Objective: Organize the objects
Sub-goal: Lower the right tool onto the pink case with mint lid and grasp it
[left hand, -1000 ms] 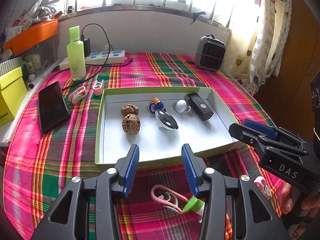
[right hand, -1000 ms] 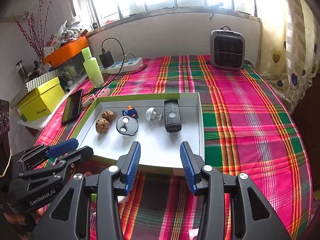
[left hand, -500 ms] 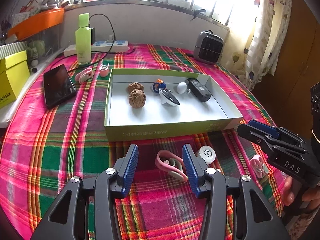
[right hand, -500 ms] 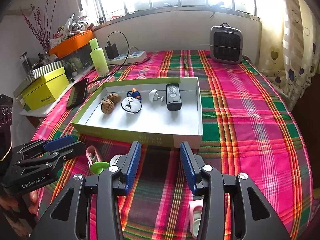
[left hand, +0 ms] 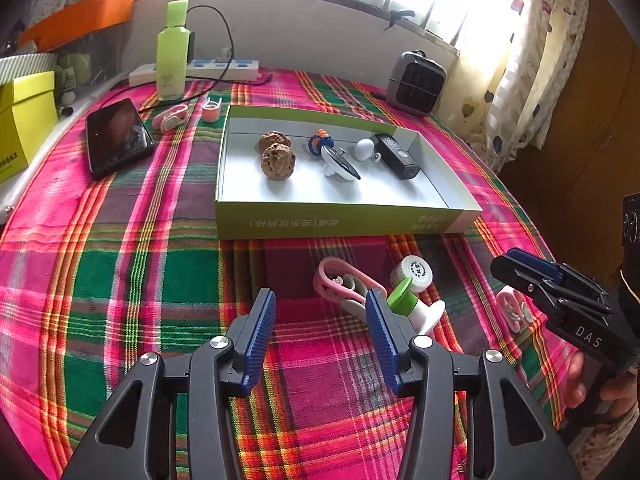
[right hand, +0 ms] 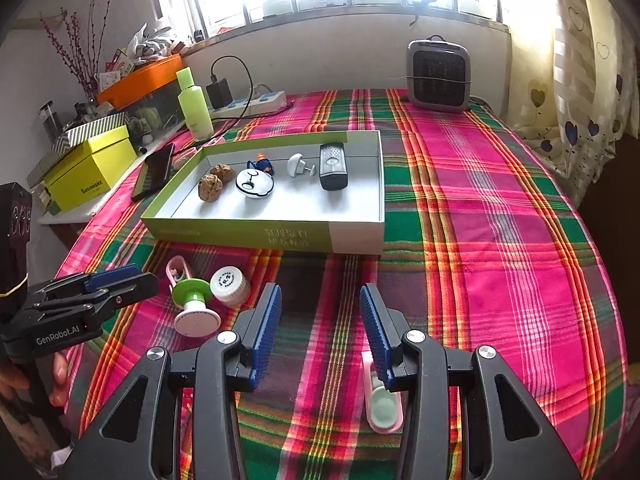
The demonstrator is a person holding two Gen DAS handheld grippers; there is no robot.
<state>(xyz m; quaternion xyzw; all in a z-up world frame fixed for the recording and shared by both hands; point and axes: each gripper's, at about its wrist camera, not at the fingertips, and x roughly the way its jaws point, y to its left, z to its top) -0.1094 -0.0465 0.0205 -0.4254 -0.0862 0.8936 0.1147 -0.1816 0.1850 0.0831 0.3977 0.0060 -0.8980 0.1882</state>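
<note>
A shallow green-sided box (left hand: 340, 222) on the plaid cloth holds two walnuts (left hand: 278, 162), a blue-orange piece (left hand: 320, 142), a white-and-black disc (left hand: 340, 162), a white knob (left hand: 366, 148) and a black remote (left hand: 396, 156). In front of it lie a pink clip (left hand: 344, 284), a green-and-white spool (left hand: 408, 304) and a white cap (left hand: 412, 272). My left gripper (left hand: 320, 300) is open just short of that clip, nothing between its pads. My right gripper (right hand: 320, 300) is open and empty; a pink case (right hand: 384, 400) lies under its right finger.
A phone (left hand: 118, 138), a green bottle (left hand: 172, 52), a power strip (left hand: 200, 70) and two pink clips (left hand: 172, 116) sit at the back left. A yellow box (left hand: 24, 120) stands off the table's left edge. A small heater (left hand: 418, 84) is at the back right.
Both grippers have drawn back from over the box toward the near edge. The loose items in front of the box have come into full view. The left jaws stand slightly wider.
</note>
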